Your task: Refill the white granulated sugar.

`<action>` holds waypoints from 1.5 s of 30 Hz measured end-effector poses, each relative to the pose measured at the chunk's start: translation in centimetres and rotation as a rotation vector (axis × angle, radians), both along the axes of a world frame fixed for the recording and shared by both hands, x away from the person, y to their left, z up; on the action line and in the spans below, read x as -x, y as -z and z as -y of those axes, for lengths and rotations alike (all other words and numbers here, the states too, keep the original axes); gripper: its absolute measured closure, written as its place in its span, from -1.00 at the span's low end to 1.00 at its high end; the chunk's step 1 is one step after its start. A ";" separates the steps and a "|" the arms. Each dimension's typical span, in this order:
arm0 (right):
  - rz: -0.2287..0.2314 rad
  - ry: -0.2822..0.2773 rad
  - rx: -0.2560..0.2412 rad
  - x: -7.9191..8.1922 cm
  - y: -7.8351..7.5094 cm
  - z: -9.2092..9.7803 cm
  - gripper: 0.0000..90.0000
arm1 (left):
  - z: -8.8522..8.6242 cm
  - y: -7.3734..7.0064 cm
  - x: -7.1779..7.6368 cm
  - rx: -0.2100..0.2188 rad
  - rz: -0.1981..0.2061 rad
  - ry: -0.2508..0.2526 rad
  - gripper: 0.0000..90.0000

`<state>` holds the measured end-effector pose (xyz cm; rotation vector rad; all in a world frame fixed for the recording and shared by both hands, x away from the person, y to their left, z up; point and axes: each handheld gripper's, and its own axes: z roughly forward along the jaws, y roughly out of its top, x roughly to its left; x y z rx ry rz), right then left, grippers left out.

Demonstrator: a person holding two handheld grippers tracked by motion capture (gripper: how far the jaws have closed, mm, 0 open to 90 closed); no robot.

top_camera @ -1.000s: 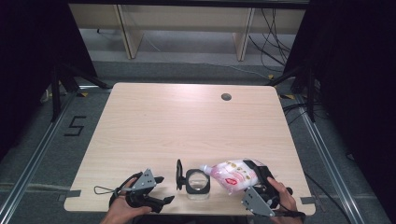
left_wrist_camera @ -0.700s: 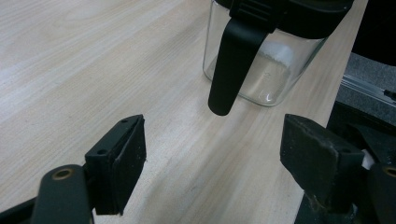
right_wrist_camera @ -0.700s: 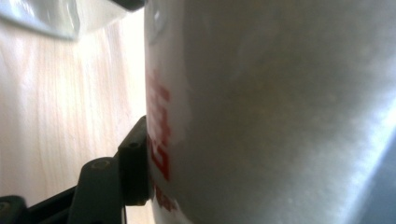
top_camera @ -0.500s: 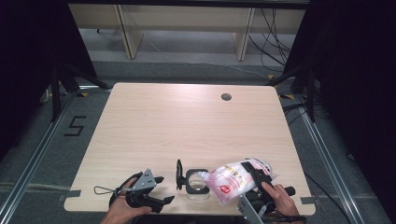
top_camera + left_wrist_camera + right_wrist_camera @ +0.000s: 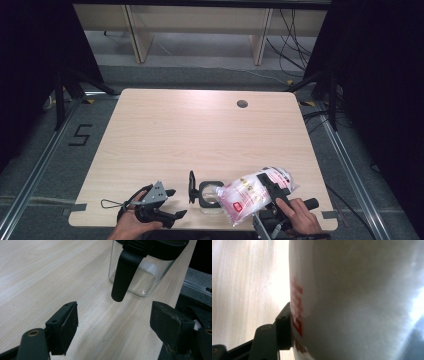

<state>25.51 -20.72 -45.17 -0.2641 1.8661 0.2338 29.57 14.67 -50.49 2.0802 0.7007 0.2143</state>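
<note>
While the right tongs (image 5: 272,187) grip a tilted bag (image 5: 250,192), open left tongs (image 5: 172,204) rest beside the jar (image 5: 210,196) between them.

My left hand (image 5: 131,220) comes in over the near table edge, wrapped around the left gripper (image 5: 170,204), which lies low and points to the right. Its jaws stand wide apart with bare wood between them, and the fingers (image 5: 63,325) close on nothing. My right hand (image 5: 300,215) grips the right gripper (image 5: 272,190) from behind, angled up and to the left. Its jaws are clamped, one pad (image 5: 284,327) pressed flat against what it holds.
</note>
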 end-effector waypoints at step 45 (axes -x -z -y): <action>0.117 -0.045 0.220 0.3 -0.6 -0.9 -0.14 | 0.0 0.0 -0.1 -0.012 0.022 0.026 -0.50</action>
